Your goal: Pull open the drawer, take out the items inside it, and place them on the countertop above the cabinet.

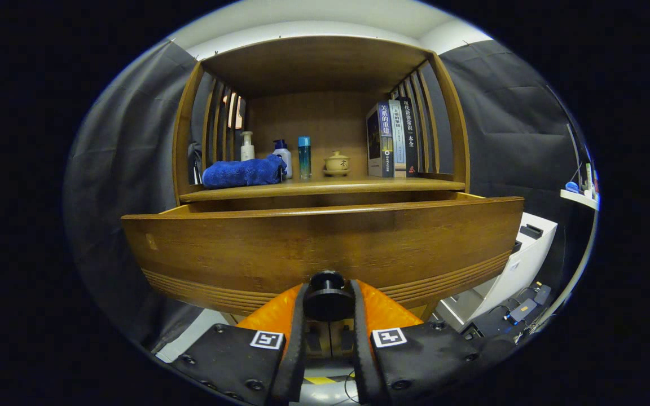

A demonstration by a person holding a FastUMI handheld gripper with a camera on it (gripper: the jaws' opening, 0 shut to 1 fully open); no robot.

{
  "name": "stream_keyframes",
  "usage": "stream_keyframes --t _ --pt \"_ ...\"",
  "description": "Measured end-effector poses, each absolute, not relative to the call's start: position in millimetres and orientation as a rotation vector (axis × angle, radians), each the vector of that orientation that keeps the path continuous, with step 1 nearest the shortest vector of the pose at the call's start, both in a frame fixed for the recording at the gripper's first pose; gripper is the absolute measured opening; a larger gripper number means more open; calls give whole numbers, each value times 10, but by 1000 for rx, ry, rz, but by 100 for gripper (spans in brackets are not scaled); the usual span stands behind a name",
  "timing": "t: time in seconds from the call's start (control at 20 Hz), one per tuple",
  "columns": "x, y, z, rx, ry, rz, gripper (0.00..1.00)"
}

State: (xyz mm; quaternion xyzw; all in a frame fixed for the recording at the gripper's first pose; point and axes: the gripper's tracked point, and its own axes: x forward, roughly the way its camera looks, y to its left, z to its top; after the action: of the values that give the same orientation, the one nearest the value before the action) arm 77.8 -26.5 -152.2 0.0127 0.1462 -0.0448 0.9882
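Clamping the round black drawer knob (326,295) between its two fingers, the gripper (328,316) holds narrow, one finger pressed against each side of the knob. Just beyond it the curved brown wooden drawer front (325,251) stands pulled out from the cabinet, with a gap open between it and the shelf edge behind.

From here the grip looks the weakest link: the knob is small and round, so a pull that runs off-axis could let the fingers slide off it. Tugging too far or too hard might also bring the drawer right off its runners or tip it, since nothing visible shows a stop.

Above sits the wooden bench (325,187), already crowded: a rolled blue towel (242,172), a white pump bottle (247,148), a white bottle with a blue cap (283,158), a teal cylindrical bottle (304,157), a small cream lidded cup (336,163) and a row of upright books (392,139). I judge free space tight, so anything set down carelessly could knock a bottle over.

What lies inside the drawer is hidden, as the tall front blocks the interior from this low angle; whether anything is there I cannot tell. How far the drawer has travelled is hard to gauge, and the cabinet body below is cut off behind the fingers.
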Motion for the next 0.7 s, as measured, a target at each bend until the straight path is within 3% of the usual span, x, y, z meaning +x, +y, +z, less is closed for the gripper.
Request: stream_keyframes --t 0.7 --pt "273 -152 -1584 62 377 -30 44"
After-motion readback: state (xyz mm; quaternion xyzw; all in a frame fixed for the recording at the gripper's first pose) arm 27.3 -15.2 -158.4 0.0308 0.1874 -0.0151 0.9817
